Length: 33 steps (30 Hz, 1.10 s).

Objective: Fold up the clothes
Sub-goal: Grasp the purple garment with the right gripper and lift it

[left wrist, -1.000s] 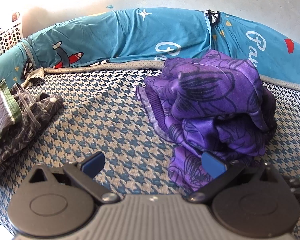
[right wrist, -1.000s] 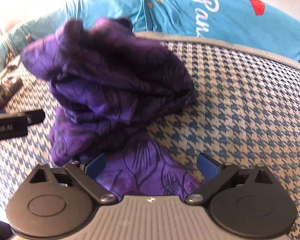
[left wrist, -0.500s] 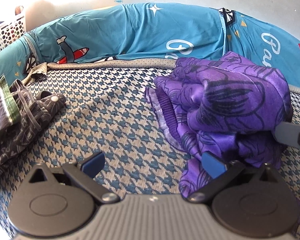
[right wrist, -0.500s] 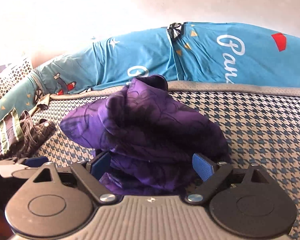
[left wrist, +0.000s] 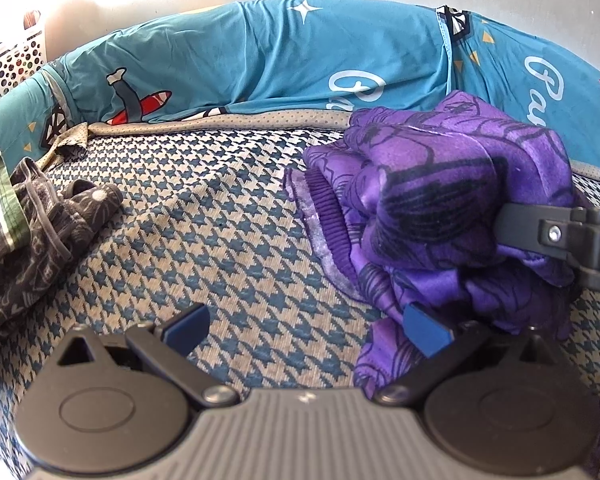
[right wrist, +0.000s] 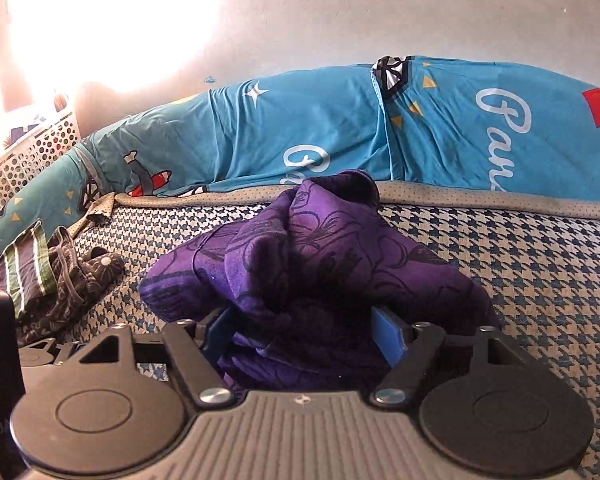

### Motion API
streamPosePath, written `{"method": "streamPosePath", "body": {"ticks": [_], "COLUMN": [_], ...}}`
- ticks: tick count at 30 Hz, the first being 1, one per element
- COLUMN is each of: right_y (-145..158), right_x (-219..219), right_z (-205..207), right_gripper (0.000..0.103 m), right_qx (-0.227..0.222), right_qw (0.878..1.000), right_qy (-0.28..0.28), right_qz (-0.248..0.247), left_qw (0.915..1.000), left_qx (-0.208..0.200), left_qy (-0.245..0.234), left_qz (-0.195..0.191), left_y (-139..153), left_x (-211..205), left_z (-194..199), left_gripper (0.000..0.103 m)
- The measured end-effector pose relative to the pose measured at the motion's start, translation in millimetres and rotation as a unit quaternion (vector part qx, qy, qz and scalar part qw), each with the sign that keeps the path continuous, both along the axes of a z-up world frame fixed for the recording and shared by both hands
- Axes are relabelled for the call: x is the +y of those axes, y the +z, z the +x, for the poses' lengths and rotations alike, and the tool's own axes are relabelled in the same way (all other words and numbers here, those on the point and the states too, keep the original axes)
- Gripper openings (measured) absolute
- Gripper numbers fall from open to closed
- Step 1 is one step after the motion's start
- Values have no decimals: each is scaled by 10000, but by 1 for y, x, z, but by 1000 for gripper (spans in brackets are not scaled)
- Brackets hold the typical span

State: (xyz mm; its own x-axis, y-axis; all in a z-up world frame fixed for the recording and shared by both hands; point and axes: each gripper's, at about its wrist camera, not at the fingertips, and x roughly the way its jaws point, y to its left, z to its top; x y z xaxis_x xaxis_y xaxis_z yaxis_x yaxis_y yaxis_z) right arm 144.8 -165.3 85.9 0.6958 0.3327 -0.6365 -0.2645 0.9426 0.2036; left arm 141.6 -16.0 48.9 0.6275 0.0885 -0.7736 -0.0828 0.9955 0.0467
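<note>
purple garment (right wrist: 320,272) hides the right gripper (right wrist: 306,330) pads; white basket (left wrist: 8,64) cut off.

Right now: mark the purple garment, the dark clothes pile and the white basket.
purple garment (left wrist: 440,184): left wrist view, top fold of the bundle.
dark clothes pile (left wrist: 48,236): left wrist view, patterned fabric.
white basket (right wrist: 32,160): right wrist view, perforated side wall.

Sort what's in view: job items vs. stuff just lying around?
In the job:
- purple garment, bunched between the right gripper pads; its jaws have just been closing
- left gripper, open beside it

Lying about:
- dark patterned clothes, left on the bed
- blue printed cover along the wall
- white perforated basket, far left
- houndstooth mattress
</note>
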Motion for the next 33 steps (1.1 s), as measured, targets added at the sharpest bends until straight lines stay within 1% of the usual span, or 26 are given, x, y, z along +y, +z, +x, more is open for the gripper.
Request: {"method": "streamPosePath", "body": {"ticks": [1,2,3,4,7,13,20,25,29,30,33], "right_y": [-1,-2,-3,-3,-5,-5,5,20,27,27,29], "right_x": [1,4,6,8,11,10,-11,-44,-77,-85,-110], "right_z": [0,0,0,-1,-6,-9,-6,-4,-1,0,0], "right_gripper": [51,46,34,25,21,19,19,17,14,13,2], "right_qx": [16,26,24,-26,-213,-331,-411,-629,-702,-706,-711], "right_qw": [10000,9999,9999,9999,9996,9991,9989,9950,9883,9860,9760], "right_qy": [54,103,157,169,172,182,-147,-656,-1283,-1452,-2042], "right_qz": [27,28,25,1,-87,-173,169,403,441,418,252], "left_qw": [10000,10000,10000,10000,10000,9999,9998,9998,9998,9998,9998], "left_qx": [12,24,36,48,92,100,167,158,175,170,169], "left_qy": [-6,-11,-16,-14,7,-15,-46,-42,-43,-52,-64], "left_qz": [10,19,29,31,16,-73,-46,-65,-80,-79,-62], "left_y": [-1,-2,-4,-5,-8,-10,-14,-15,-16,-16,-16], "left_x": [0,-1,-1,-1,-1,-3,-4,-5,-6,-7,-8], "left_z": [0,0,0,0,2,2,4,6,8,8,9], "left_gripper": [103,103,103,103,103,103,103,103,103,103,103]}}
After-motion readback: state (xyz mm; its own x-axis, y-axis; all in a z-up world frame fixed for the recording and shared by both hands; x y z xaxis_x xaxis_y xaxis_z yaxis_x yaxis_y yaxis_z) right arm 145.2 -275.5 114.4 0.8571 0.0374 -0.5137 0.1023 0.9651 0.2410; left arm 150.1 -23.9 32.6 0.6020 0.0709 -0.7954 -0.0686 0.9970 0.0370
